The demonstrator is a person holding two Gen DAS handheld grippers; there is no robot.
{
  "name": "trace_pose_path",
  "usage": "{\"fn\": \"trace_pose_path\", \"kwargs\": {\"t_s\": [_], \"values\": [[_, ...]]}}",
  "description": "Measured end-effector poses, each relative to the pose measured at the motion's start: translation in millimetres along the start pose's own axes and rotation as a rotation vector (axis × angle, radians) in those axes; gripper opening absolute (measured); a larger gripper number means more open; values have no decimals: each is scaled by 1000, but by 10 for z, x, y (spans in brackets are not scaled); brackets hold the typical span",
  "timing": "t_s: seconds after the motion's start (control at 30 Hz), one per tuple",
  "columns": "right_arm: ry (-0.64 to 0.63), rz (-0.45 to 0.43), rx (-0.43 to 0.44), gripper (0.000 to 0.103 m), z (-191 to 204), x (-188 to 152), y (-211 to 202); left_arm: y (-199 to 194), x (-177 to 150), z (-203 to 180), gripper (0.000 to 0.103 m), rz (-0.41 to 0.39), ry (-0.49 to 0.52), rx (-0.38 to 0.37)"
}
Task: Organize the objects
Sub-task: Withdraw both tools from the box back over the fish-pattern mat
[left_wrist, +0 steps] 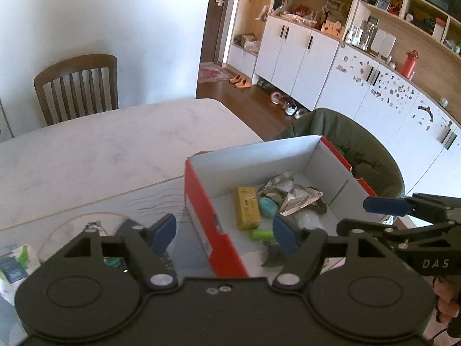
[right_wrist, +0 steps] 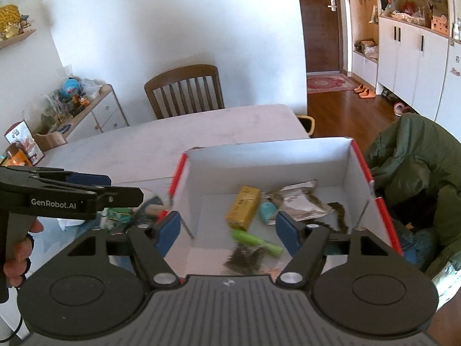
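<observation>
Above the near end of the red-and-white box (right_wrist: 357,155), the right gripper (right_wrist: 227,232) is held with its jaws apart and empty; the left gripper (left_wrist: 224,235), likewise spread and empty, straddles the box's left wall. Inside, the yellow carton (right_wrist: 243,207) lies flat, its long axis running away from the camera and leaning slightly right. It is judged light and stiff, best pinched across its narrow sides. The foil pouches (right_wrist: 299,201) beside it are judged slippery and crushable.
</observation>
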State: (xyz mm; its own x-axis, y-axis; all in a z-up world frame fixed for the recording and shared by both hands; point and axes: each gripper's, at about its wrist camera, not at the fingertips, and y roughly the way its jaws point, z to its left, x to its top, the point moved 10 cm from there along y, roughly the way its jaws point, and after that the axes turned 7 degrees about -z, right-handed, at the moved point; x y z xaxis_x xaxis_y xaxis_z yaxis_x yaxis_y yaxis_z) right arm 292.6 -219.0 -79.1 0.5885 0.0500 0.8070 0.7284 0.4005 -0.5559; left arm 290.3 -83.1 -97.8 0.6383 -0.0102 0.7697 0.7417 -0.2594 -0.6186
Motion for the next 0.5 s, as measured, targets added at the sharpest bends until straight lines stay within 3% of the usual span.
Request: {"fn": "trace_pose_path", "kwargs": {"t_s": [0.27,0.5], "values": [[1,-17,21,84,484,-11,-3,-299,-65,279,87,-38,9,-11],[-9,-21,42,85,898,-19,46,-535,-116,612,96,-72,-8,-12]]}}
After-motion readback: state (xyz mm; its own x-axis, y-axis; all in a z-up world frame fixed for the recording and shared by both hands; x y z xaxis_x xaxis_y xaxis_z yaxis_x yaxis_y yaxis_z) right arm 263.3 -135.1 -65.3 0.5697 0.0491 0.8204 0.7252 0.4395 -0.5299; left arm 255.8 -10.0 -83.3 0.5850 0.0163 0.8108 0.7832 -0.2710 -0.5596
